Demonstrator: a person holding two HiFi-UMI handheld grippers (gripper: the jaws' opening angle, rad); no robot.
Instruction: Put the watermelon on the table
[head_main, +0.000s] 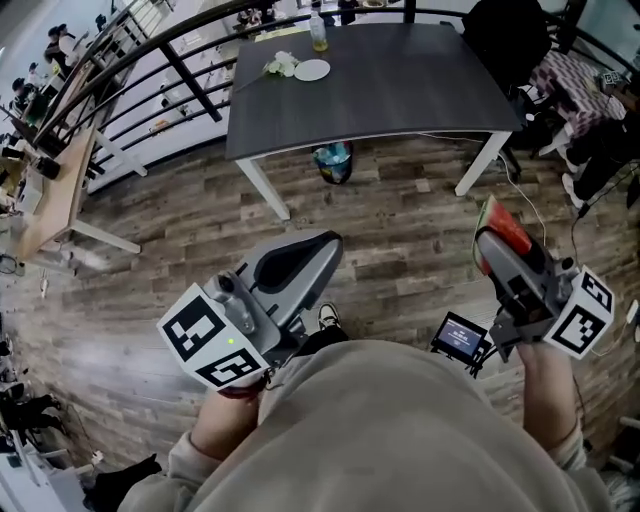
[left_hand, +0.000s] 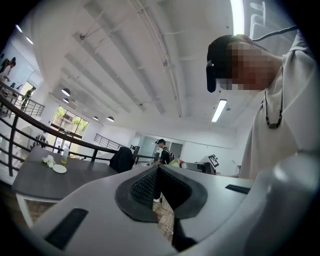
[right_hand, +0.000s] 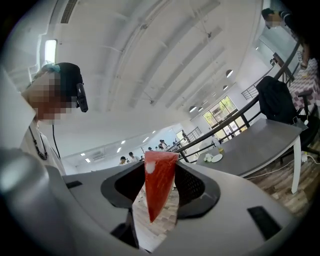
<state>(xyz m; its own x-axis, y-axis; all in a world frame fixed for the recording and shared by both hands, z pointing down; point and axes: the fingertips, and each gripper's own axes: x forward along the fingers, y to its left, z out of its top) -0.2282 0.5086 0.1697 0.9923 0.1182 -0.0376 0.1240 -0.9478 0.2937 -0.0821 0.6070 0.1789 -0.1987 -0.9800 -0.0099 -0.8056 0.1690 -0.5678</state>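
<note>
A wedge of red watermelon (right_hand: 159, 186) with a green rind edge (head_main: 503, 224) stands upright between the pads of my right gripper (head_main: 490, 238), which is shut on it and held level over the wooden floor. My left gripper (head_main: 322, 248) is also held level at the left. Its dark pads meet at the tips (left_hand: 159, 172) with nothing between them. The dark grey table (head_main: 400, 90) with white legs stands some way ahead of both grippers. It also shows in the right gripper view as the table (right_hand: 260, 145) at the right.
On the table's far left part lie a white plate (head_main: 312, 70), crumpled white tissue (head_main: 283, 65) and a bottle (head_main: 318, 35). A bin (head_main: 335, 160) sits under the table's front edge. A dark jacket (head_main: 505, 35) hangs at the far right corner. A black railing (head_main: 150, 60) runs behind.
</note>
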